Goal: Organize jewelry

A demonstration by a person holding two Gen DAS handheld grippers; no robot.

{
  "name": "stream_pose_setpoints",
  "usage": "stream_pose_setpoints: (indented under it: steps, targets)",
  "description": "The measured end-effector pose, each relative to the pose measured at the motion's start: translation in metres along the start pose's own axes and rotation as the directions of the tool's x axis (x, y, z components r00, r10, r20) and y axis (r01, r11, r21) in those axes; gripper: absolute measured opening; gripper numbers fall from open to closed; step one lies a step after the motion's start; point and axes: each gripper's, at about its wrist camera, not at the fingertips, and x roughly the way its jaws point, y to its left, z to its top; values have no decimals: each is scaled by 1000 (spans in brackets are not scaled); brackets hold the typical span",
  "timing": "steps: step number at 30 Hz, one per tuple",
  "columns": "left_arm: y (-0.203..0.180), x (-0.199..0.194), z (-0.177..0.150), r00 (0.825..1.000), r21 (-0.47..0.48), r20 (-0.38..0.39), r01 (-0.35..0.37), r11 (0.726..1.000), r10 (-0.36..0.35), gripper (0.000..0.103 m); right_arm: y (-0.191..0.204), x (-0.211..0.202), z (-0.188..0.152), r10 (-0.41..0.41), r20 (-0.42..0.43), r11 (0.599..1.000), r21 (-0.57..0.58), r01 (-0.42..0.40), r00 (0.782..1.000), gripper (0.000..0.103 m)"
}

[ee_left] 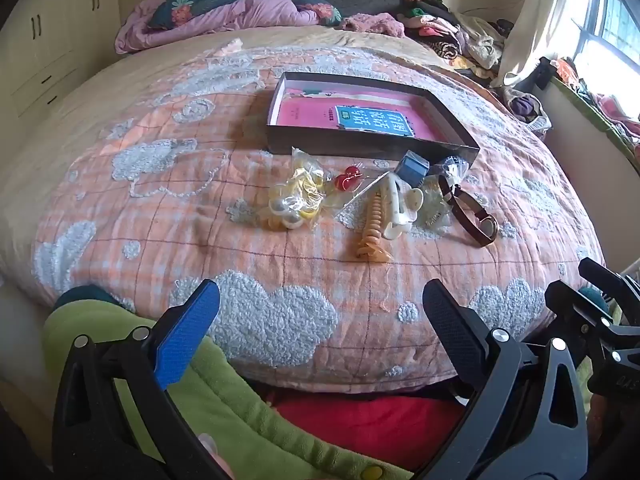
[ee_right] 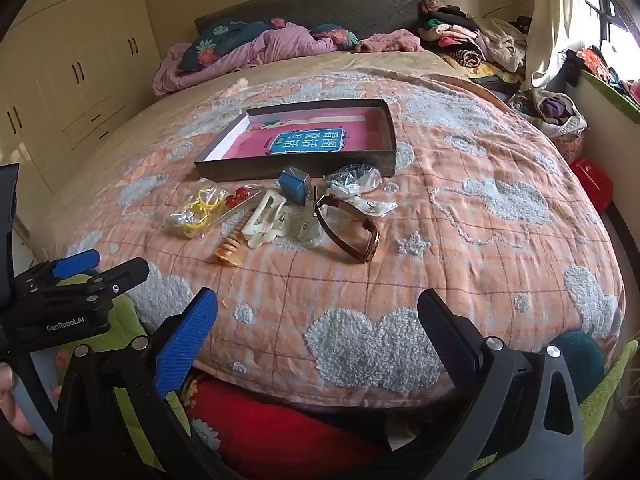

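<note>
Left wrist view shows a big bed (ee_left: pixel 120 208) with an orange checked quilt that has fluffy blue clouds on it. On the quilt sits a flat dark box (ee_left: pixel 372 148) with a pink book (ee_left: pixel 360 114) lying inside. Just in front of the box is a little heap of jewelry, all close together. A brown watch (ee_left: pixel 472 212) lies on the right of the heap. Next to it are a white hair clip (ee_left: pixel 400 208) and an orange spiral clip (ee_left: pixel 372 236). A clear bag of yellow rings (ee_left: pixel 296 200) lies on the left, with small red beads (ee_left: pixel 347 180) beside it. The left tongs (ee_left: pixel 320 340) are wide apart and hold nothing. The right tongs (ee_right: pixel 318 344) are wide apart too, well back from the heap
</note>
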Motion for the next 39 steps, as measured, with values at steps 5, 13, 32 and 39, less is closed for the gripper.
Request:
stream_pose_setpoints:
  steps: [5, 13, 32, 39]
  targets:
    - [0, 0, 0, 1000, -1, -4, 1, 1000, -1, 95, 0, 0, 0, 0, 5, 1000, 0, 0, 1000, 99]
    - [0, 0, 0, 1000, -3, -5, 3, 1000, -3, 95, 1, -2, 0, 1, 10, 1000, -2, 0, 1000, 99]
    - [0, 0, 0, 1000, -4, -3, 4, 1000, -4, 95, 4, -5, 3, 1, 19, 1000, -9, -1, 1000, 99]
    - [0, 0, 0, 1000, -5, -1, 5, 1000, -5, 95, 7, -8, 4, 4, 25, 1000, -15, -3, 1000, 99]
